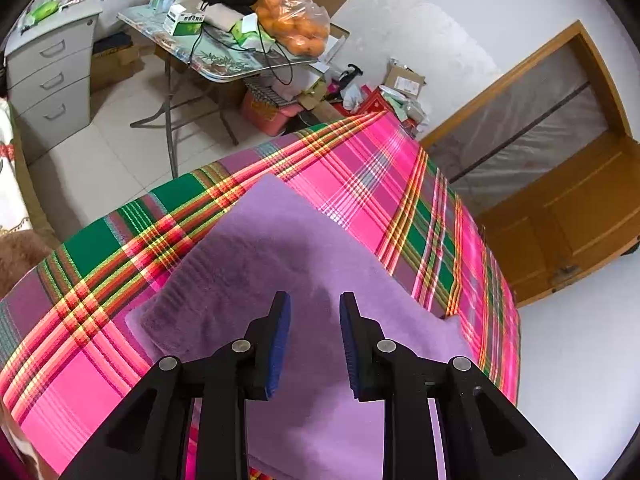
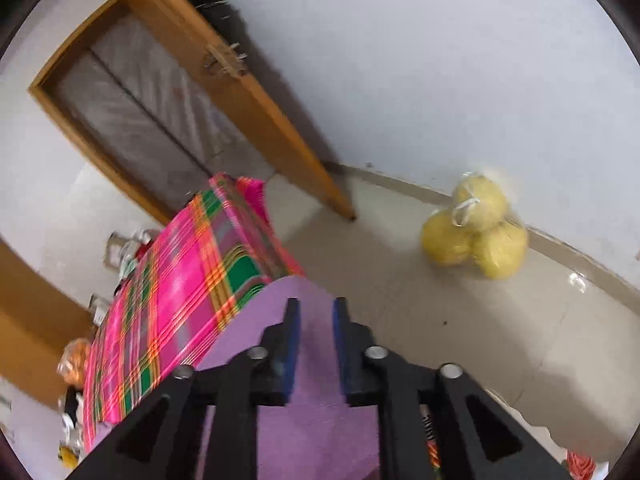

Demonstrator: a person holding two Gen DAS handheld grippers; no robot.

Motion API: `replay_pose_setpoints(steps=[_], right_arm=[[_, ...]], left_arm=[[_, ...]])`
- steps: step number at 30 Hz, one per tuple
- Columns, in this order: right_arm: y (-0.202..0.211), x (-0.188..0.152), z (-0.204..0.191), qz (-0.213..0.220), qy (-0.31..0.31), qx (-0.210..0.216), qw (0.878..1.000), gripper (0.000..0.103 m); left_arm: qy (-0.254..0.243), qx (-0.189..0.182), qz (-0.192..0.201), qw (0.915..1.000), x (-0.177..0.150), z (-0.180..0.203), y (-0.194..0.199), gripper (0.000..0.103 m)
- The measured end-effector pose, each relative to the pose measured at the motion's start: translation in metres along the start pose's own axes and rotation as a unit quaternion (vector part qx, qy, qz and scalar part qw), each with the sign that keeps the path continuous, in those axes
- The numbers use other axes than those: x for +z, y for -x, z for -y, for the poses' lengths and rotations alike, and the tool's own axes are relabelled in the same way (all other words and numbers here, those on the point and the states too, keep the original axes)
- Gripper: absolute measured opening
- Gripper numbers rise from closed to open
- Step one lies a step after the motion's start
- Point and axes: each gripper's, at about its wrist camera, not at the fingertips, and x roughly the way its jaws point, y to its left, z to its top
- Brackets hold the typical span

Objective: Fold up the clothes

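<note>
A purple fleece cloth (image 1: pixel 276 248) lies folded on a bed covered by a pink, green and yellow plaid sheet (image 1: pixel 360 176). My left gripper (image 1: pixel 315 304) hovers over the cloth's middle with its jaws apart and nothing between them. In the right wrist view the same purple cloth (image 2: pixel 316 392) lies under my right gripper (image 2: pixel 316 308), near the bed's edge; its jaws stand apart and empty. The plaid sheet (image 2: pixel 176 288) runs off to the left there. That view is motion-blurred.
A folding table (image 1: pixel 224 60) with boxes, cables and a bag of oranges (image 1: pixel 296 24) stands beyond the bed. A grey drawer cabinet (image 1: pixel 52 80) is at left. A wooden door (image 1: pixel 560 220) is at right. A bag of yellow pomelos (image 2: pixel 476 232) sits on the floor by the wall.
</note>
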Motion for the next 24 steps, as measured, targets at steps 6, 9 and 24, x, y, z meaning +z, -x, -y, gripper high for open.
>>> replay_pose_setpoints(steps=[6,9,24], right_arm=[[-0.014,-0.006,-0.040,-0.016,0.096,0.000,0.995,0.035],[-0.039,-0.008,-0.050,-0.051,0.133,-0.052,0.988,0.044],[-0.045,0.005,-0.041,-0.034,0.097,-0.086,0.991,0.004]], left_arm=[[0.003,0.003,-0.003,1.0000,-0.001,-0.003,-0.001,0.025],[0.007,0.004,-0.002,1.0000,-0.001,-0.008,0.000,0.025],[0.013,0.008,0.007,0.9999,-0.002,-0.017,0.006,0.025]])
